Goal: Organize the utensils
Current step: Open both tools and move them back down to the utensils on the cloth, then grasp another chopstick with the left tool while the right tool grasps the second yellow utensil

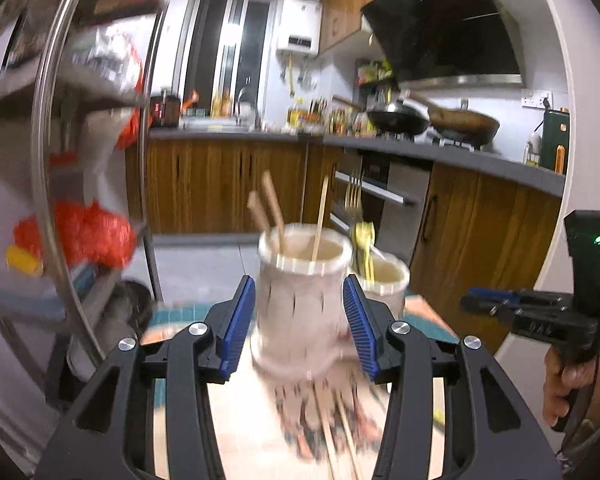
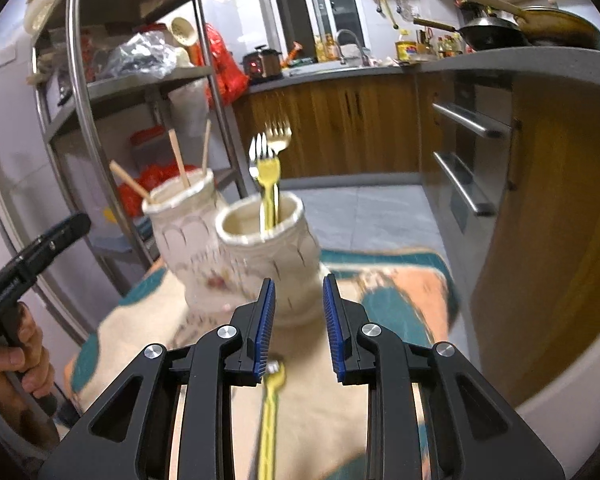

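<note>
Chopsticks (image 1: 274, 208) stand in the left jar (image 1: 300, 300), forks (image 2: 269, 168) in the right jar (image 2: 272, 252). More chopsticks (image 1: 340, 432) and a yellow fork (image 2: 270, 412) lie on the tabletop (image 2: 320, 400). Left tongs (image 1: 300, 316) and right tongs (image 2: 298, 320) gape, empty. Roughly halfway, I'd say.

I'm looking at a kitchen: wood cabinets (image 2: 340, 120) under a grey counter (image 1: 440, 152), pale tiled floor (image 2: 372, 212), steel shelving (image 2: 140, 80) left, dark hood (image 1: 440, 28) above woks (image 1: 432, 120).

Indoor kitchen light, fairly dim and warm — glare streaks the far glass door (image 1: 228, 48). Fisheye bending curves the edges; near things smear with motion blur
</note>
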Demonstrator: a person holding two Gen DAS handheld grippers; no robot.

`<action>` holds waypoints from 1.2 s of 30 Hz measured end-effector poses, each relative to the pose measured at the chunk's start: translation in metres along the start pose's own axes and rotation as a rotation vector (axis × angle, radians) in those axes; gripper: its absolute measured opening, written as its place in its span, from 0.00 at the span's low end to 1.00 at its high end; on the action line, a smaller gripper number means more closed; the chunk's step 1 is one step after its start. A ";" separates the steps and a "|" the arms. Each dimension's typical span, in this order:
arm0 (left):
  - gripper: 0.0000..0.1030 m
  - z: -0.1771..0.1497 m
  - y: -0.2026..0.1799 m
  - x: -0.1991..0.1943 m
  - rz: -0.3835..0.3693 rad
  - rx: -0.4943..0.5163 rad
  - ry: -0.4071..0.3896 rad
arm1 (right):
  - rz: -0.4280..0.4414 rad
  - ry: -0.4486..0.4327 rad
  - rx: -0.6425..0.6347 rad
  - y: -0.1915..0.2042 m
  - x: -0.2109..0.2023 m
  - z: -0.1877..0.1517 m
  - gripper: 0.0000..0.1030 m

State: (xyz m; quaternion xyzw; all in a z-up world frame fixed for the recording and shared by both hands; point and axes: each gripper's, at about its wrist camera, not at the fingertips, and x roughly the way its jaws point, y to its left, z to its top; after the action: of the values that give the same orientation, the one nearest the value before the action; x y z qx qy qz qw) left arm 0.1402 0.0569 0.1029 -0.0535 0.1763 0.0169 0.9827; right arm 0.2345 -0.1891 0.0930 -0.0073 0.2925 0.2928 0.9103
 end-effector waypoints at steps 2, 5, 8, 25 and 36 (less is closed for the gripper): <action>0.44 -0.015 0.006 0.002 -0.007 -0.025 0.038 | -0.004 0.019 0.003 0.000 -0.004 -0.011 0.25; 0.44 -0.034 0.010 0.007 -0.024 -0.040 0.089 | -0.019 0.049 -0.002 0.001 -0.006 -0.027 0.25; 0.44 -0.053 0.009 0.013 -0.039 -0.037 0.146 | -0.037 0.091 -0.011 0.000 -0.006 -0.044 0.25; 0.33 -0.097 -0.007 0.044 -0.096 0.031 0.361 | 0.017 0.305 -0.068 0.009 0.016 -0.081 0.19; 0.32 -0.106 -0.007 0.050 -0.092 0.051 0.418 | 0.053 0.384 -0.125 0.025 0.021 -0.082 0.15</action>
State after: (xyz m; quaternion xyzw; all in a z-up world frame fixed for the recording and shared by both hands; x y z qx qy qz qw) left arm 0.1507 0.0389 -0.0121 -0.0389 0.3739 -0.0438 0.9256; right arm 0.1914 -0.1724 0.0176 -0.1117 0.4420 0.3275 0.8276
